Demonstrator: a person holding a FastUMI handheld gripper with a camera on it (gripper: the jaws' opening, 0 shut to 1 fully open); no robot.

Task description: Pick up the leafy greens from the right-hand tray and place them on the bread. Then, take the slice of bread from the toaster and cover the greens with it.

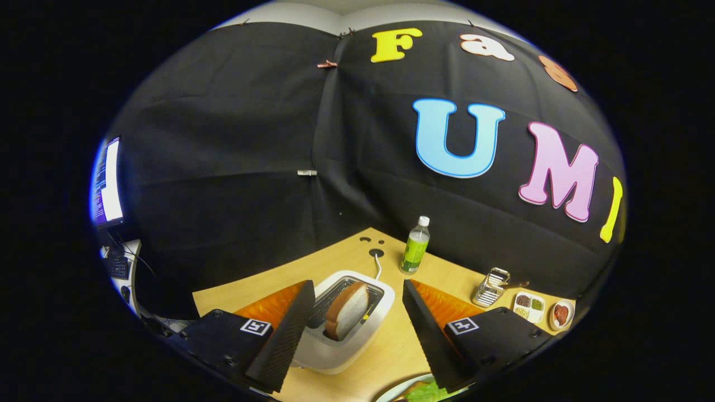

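1. Gripper (354, 312) fingers spread apart, holding nothing.
2. Just below the fingers: plate (391, 393) rim with leafy greens (427, 392) on it, bread under them only partly seen.
3. Between the fingers: toaster (341, 340), bread slice (347, 310) upright in the slot.
4. Beyond, on wooden table (391, 346): green bottle (415, 247), metal rack (491, 287), small trays (530, 306) to the right.

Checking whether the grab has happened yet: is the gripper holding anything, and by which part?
Nothing is held. The gripper has its jaws open, apart on either side of the bread that stands in the toaster ahead, touching neither.
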